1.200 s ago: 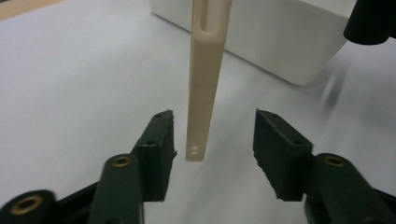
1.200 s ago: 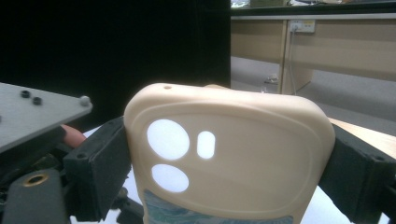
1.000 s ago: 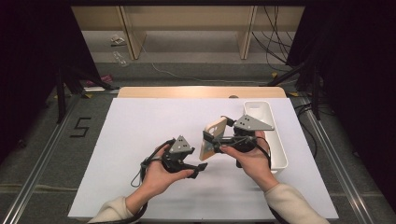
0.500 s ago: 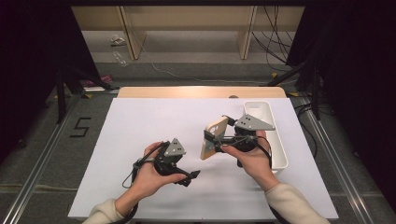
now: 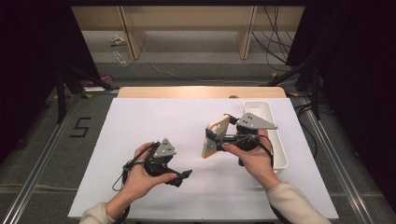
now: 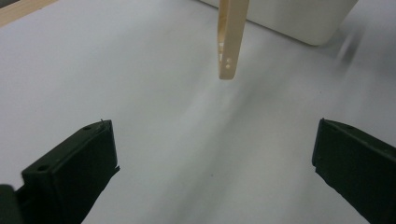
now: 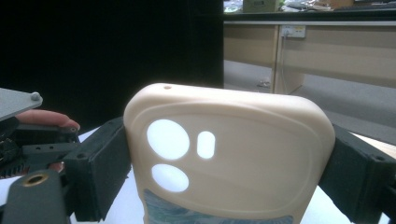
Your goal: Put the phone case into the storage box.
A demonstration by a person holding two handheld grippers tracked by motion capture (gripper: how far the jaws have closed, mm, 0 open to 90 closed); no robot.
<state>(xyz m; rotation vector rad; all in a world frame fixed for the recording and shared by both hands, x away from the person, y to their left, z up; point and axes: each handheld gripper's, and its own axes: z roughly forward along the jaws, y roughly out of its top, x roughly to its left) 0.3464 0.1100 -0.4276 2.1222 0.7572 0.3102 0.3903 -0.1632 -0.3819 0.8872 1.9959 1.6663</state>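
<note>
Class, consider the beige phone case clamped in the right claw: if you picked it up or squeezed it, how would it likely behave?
The phone case looks thin-walled and hollow, so probably light. Its matte, rounded rim suggests soft rubbery material that may flex under squeezing, though the right claw holds it by its edges without visible buckling. Edge-on it appears slim, so stood upright it would likely tip.

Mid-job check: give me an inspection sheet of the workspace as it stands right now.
Surface: white sheet over a wooden table, bare in the middle.
Job's things: beige soft phone case, held off the sheet; white oblong plastic bin at the right edge.
Clutter: nothing seen on the sheet.
Grippers: right gripper shut on the case's sides; left gripper open, jaws just widened, nothing between them.
Cables: black cable trails from the left gripper.
Surroundings: grey floor, wooden shelving behind.
</note>
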